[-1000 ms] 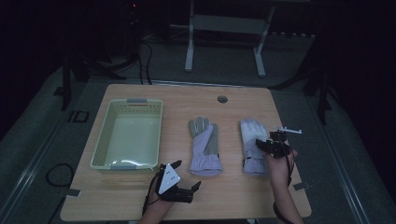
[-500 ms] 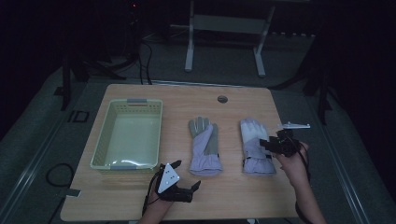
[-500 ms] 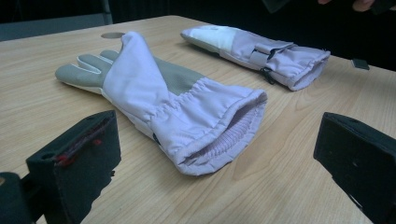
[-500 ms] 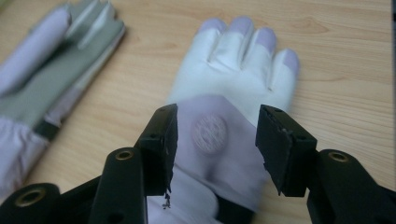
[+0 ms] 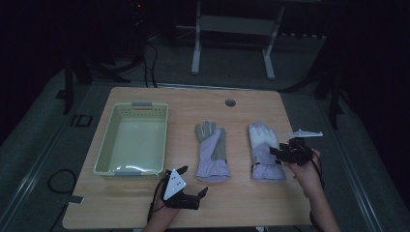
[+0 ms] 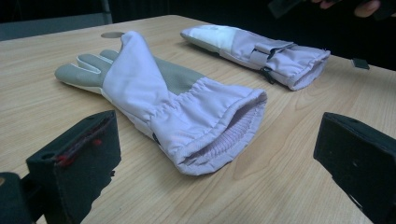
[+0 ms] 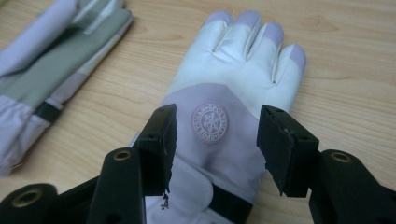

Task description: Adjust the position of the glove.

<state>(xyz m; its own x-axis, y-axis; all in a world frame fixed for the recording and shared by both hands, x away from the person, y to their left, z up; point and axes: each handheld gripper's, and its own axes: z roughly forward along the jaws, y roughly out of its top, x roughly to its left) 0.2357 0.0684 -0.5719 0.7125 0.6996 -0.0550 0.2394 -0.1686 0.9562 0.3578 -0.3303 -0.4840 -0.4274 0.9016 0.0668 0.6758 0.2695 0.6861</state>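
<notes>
Two lilac winter gloves lie side by side on the wooden table, fingers pointing away from me. The left glove lies grey palm up, its cuff mouth facing my left gripper, which rests on the table just short of it with jaws wide open and empty. The right glove lies back up, white over the fingers, with a round snowflake badge. My right gripper hovers over this glove's wrist, jaws open on either side of the badge and not pressing on it.
A pale green plastic basket stands at the left of the table. A round cable hole sits near the far edge. Beyond the table is a dark floor with a metal stand. Bare wood lies in front of the gloves.
My right gripper has drifted a little to the right and up, staying over the right glove's cuff end. The left gripper and both gloves have not moved.
</notes>
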